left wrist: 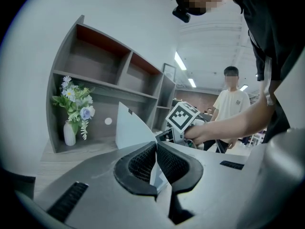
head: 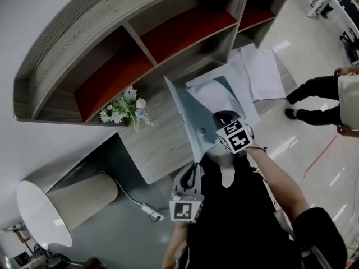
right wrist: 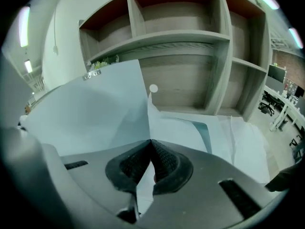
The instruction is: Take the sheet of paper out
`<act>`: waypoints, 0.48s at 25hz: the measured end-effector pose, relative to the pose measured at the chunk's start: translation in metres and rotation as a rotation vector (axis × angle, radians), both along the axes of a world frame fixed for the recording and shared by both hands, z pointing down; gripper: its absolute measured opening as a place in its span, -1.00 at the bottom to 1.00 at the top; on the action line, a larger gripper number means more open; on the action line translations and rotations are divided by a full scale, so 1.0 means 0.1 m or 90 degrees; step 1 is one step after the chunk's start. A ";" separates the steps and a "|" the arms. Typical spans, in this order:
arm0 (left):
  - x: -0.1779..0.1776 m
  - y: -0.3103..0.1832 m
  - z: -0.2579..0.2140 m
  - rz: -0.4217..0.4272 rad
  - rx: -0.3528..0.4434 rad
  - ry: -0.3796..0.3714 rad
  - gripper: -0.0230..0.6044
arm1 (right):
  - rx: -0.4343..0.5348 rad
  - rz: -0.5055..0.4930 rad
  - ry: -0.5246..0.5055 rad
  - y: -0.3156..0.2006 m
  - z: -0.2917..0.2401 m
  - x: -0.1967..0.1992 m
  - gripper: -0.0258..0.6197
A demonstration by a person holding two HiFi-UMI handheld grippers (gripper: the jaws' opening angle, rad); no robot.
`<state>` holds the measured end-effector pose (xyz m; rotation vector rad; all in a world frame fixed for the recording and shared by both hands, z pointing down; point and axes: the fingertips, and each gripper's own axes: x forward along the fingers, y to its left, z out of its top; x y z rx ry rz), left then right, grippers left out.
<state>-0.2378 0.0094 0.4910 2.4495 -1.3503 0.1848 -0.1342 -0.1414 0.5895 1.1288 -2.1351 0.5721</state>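
Left tongs: pads pressed together on the lower edge of the folder cover; I see that thin pale leaf run edge-on through the pads and rise upright past them.
Right tongs: pads together on a thin pale sheet, also edge-on; I read it as the sheet of paper, though the cover stands right against it and I cannot separate the two at the pads.
Sheet of paper: in the opened folder, between the raised cover and the lower leaf lying on the desk; its near edge sits at the right tongs.
Folder cover: pale blue-grey; tilted up from the desk; in the right gripper view it fills the left half of what I see.
Loose papers: flat on the desk, just beyond the folder, toward the right end.
Shelf unit: grey wood with red backs; stands along the back of the desk.
Flowers: in a small white vase, left of the folder, against the shelf.
Lamp: white shade, lower left, off the desk.
Bystander: standing on the floor at the right, well apart from the desk.
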 end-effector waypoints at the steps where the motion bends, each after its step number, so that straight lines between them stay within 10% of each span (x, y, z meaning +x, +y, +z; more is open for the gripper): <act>1: 0.02 0.00 0.00 -0.002 -0.001 -0.004 -0.88 | 0.006 -0.001 -0.012 0.01 -0.07 0.00 -0.88; 12: 0.22 -0.01 0.01 -0.044 -0.002 -0.086 -0.88 | 0.045 -0.041 -0.110 0.09 -0.69 0.07 -0.88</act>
